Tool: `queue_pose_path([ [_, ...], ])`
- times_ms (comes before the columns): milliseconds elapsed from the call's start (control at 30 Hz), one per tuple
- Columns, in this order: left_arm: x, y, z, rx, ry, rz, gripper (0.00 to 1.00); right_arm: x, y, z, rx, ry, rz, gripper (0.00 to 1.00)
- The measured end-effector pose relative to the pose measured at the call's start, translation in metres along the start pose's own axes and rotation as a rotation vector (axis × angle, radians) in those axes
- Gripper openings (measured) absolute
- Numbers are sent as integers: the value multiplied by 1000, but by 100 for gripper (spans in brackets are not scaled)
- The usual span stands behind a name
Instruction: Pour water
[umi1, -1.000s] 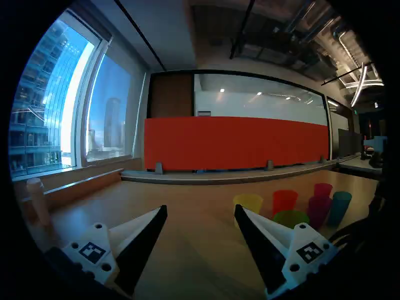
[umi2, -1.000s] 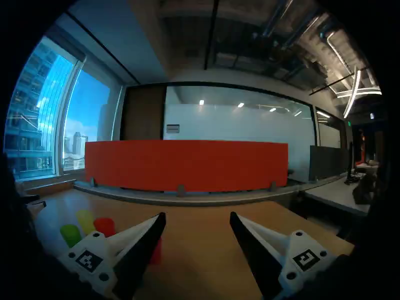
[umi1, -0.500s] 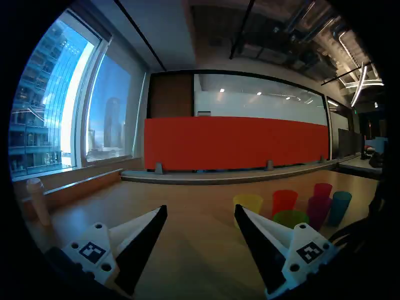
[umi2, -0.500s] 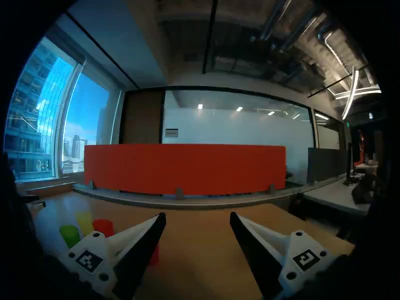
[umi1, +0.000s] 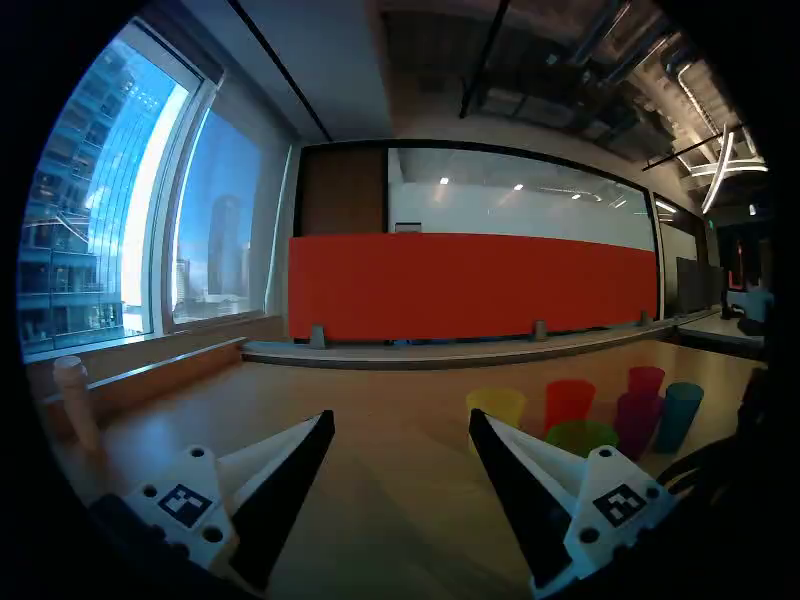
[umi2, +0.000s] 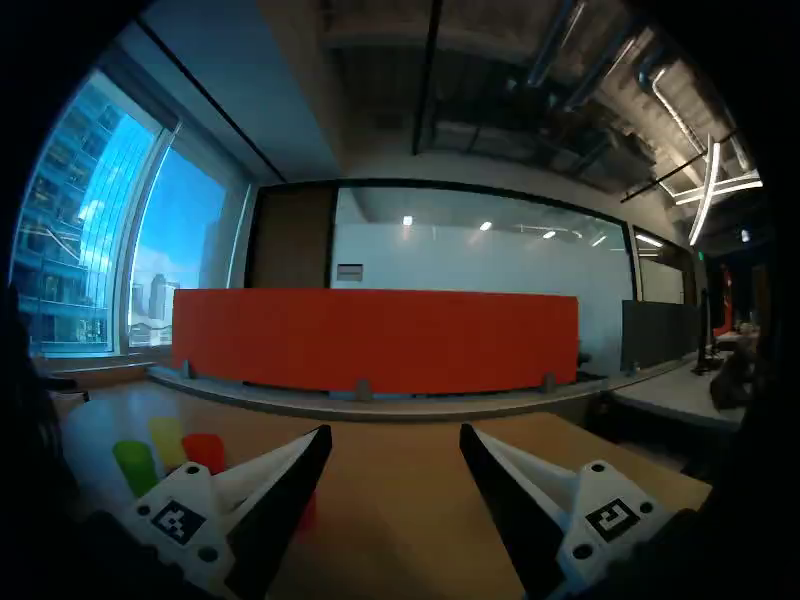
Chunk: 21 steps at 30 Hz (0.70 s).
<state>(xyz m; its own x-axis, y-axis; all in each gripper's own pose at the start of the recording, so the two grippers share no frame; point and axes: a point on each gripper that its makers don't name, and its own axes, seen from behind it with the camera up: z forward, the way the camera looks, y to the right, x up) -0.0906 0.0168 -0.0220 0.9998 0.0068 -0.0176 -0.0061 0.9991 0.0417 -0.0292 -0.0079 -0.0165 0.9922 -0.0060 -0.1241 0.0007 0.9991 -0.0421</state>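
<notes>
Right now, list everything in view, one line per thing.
yellow cup: one, yellow, left end of the cup cluster
red cup: one, red, right of the yellow cup
green cup: one, green, nearest the camera
magenta cups: two, magenta, one behind the other
teal cup: one, teal, cluster's right end
tall tumbler: one, peach, far left of the table
table: one, wood, under everything
divider panel: one, orange-red, table's far edge
left gripper: one, white and black, open, empty
right gripper: one, white and black, open, empty
</notes>
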Motion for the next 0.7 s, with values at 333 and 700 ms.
queue_pose_path([
  [333,-1,0,1,0,0,0,100,-26,-7,7,18,-18,26,99],
  [700,-2,1,0,0,0,-1,100,-53,5,9,15,-54,41,99],
])
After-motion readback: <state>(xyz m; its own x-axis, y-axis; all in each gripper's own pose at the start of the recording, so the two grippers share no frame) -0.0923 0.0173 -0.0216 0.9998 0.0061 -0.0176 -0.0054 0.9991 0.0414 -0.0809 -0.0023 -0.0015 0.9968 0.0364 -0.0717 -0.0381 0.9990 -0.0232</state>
